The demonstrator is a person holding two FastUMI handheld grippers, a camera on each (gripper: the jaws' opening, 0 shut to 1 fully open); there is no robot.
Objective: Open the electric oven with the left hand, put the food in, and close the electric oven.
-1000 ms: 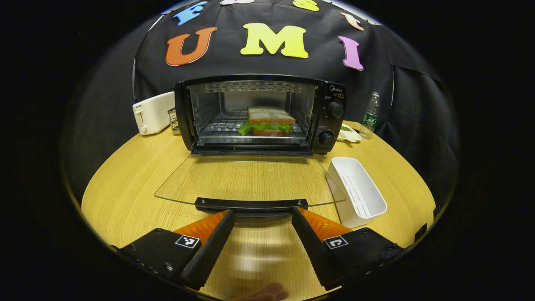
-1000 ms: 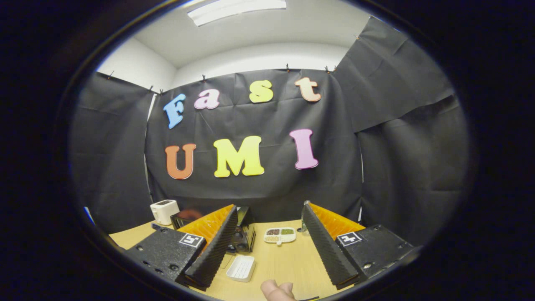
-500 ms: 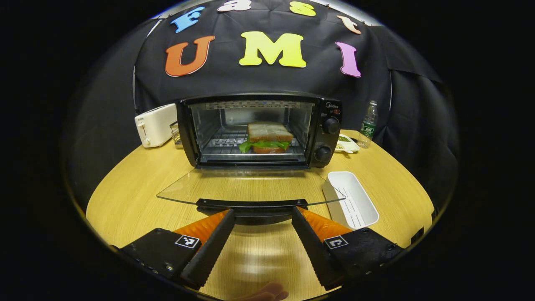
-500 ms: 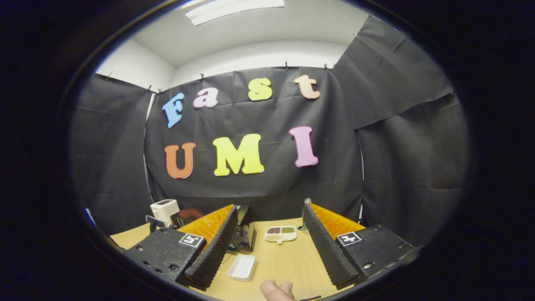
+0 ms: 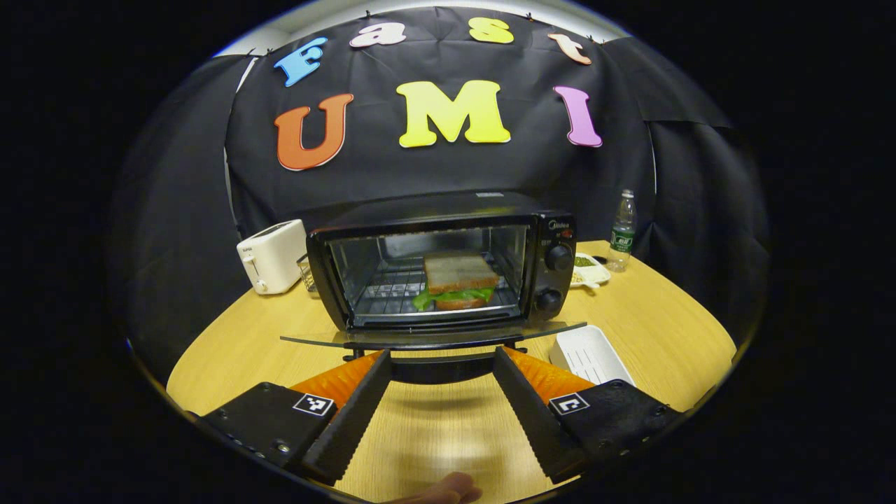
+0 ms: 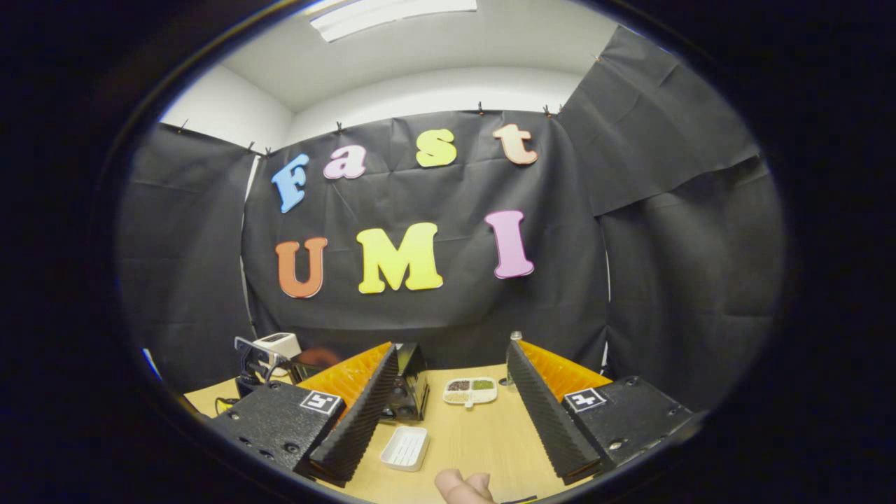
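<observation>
- On the round wooden table (image 5: 231,336), near its far edge: electric oven (image 5: 448,262) standing with its glass door (image 5: 434,338) dropped forward, roughly level and seen almost edge-on in the left gripper view.
- Inside on the wire rack: sandwich (image 5: 458,281), the food, brown bread on top and green lettuce poking out at the front.
- Just in front of the door's dark handle bar (image 5: 441,364): left gripper (image 5: 437,360), jaws spread wide, fingertips flanking the handle's two ends; contact with the handle hard to judge from this angle, possibly just touching.
- Beside the oven's knob side: white tray (image 5: 588,353) on the table, and behind it a small divided dish (image 5: 588,269) and a water bottle (image 5: 621,231).
- On the oven's other side: white toaster (image 5: 271,255).
- In the right gripper view, raised and well back from the oven: right gripper (image 6: 448,360), jaws spread apart and holding nothing, with the same white tray and divided dish lying between its fingers farther off.
</observation>
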